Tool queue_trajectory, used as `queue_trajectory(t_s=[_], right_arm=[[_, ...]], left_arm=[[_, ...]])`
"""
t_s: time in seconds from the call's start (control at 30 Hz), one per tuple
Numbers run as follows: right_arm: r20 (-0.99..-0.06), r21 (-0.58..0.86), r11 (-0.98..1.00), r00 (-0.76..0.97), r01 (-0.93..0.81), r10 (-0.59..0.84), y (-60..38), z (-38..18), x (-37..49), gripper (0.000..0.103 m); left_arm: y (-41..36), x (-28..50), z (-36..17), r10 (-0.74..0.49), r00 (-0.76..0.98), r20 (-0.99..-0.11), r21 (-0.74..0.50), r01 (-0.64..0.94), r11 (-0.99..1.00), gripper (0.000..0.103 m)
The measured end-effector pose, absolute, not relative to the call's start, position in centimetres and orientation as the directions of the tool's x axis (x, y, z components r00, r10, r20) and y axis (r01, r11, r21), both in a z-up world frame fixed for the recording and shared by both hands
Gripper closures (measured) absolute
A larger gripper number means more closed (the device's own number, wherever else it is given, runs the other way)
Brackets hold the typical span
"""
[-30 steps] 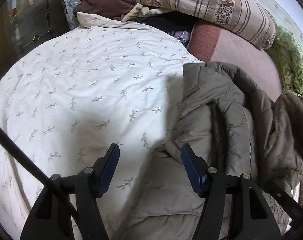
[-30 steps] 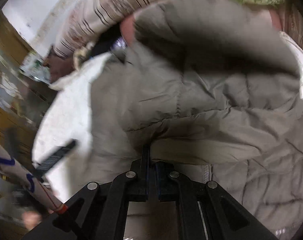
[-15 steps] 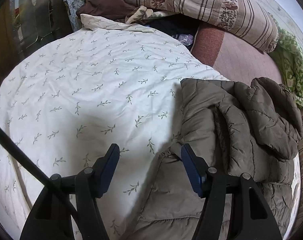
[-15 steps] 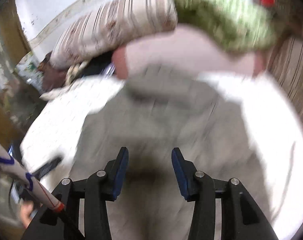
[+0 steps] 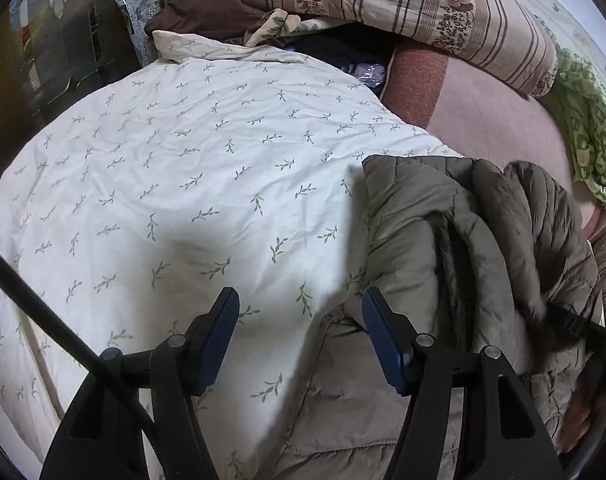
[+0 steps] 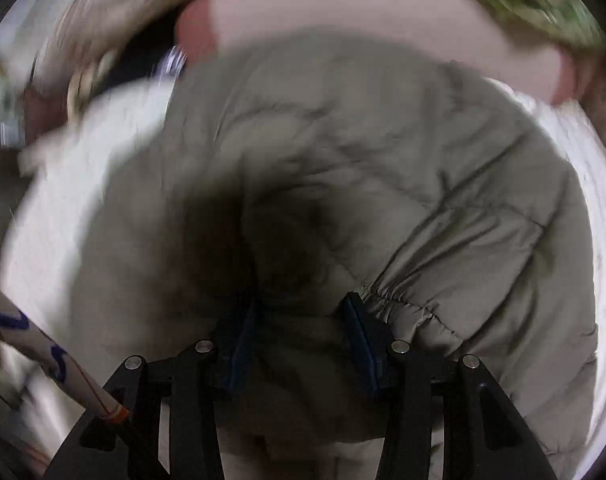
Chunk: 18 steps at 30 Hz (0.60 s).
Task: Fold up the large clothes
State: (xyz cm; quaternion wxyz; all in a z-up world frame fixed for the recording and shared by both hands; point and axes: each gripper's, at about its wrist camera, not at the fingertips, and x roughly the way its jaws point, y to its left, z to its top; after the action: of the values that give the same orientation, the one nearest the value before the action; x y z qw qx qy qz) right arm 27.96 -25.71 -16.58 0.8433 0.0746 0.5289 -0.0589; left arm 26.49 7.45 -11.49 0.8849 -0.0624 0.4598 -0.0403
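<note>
We are working over a bed point(image 5: 43, 340) spread with a white leaf-print quilt point(image 5: 183, 168). Nearest us, the left gripper point(image 5: 301, 308) hangs with its fingers apart and nothing between them, above the quilt at the edge of the olive puffer jacket point(image 5: 443, 240). The jacket lies folded over itself on the right side of the bed. The right gripper point(image 6: 301, 312) is down close on it; its fingers have just been opening and now stand apart, with jacket fabric bunched between them. Farther back lie a pink blanket point(image 5: 483, 112), a striped pillow point(image 5: 403, 4) and a green-patterned cloth point(image 5: 583, 128).
</note>
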Motion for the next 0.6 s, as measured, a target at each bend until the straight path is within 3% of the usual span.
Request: queue_trajectory(t_s=[0.07,0.3,0.5,0.6], right_arm=[[-0.887,0.002,0.988,0.456,0.155,-0.07,-25.0,-16.1,27.8,0.053],[-0.76,0.092,0.983,0.649,0.162,-0.035,-23.6,-9.6,24.7,0.053],[-0.873,0.069,0.993,0.487,0.096,0.014,-19.6,-15.4,27.7,0.053],[-0.864,0.119,0.986,0.501,0.114,0.047,-20.3,-14.1,27.2,0.053]], left_arm=[[7.5,26.5,-11.6,-0.127,0.569,-0.812,-0.147,0.012,0.989,0.04],[8.1,26.6,-11.8,-0.122,0.562,-0.818,-0.157,-0.013,0.988,0.04],[7.9,26.5,-11.9,-0.106,0.562,-0.821,-0.134,-0.009,0.991,0.04],[8.0,26.4,-11.6,-0.111,0.565,-0.817,-0.139,-0.006,0.99,0.04]])
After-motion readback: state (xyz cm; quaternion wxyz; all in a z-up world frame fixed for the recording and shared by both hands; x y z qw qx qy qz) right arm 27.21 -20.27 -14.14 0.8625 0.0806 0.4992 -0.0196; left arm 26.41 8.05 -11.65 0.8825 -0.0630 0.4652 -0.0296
